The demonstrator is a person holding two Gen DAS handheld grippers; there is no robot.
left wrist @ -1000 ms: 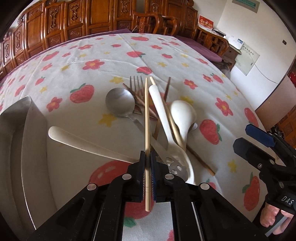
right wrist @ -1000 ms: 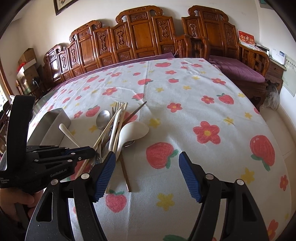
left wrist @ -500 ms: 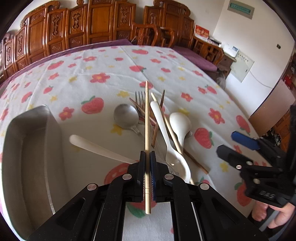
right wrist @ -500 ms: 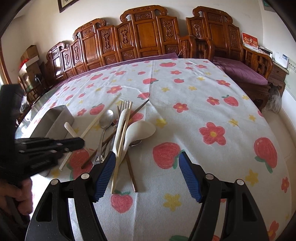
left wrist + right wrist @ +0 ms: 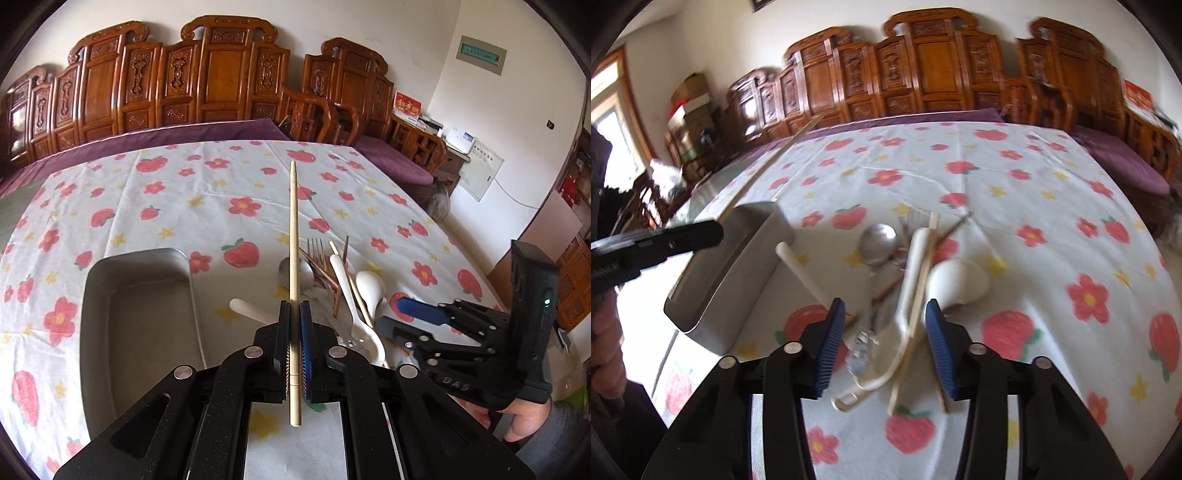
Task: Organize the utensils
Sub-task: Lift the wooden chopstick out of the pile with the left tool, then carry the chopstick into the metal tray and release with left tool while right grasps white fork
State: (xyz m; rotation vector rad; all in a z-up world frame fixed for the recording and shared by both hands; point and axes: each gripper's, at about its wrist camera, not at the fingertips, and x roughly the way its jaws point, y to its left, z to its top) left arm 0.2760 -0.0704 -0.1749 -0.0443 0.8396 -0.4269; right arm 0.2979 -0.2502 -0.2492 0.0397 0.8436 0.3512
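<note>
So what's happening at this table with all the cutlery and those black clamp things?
A person is sorting utensils with a hand-held gripper in each hand. The left gripper is shut on a single pale chopstick, lifted clear of the pile, near the metal tray. The right gripper is closing over the heap still on the tablecloth: white spoons, a metal spoon, a fork and more chopsticks. The tray looks empty so far.
</note>
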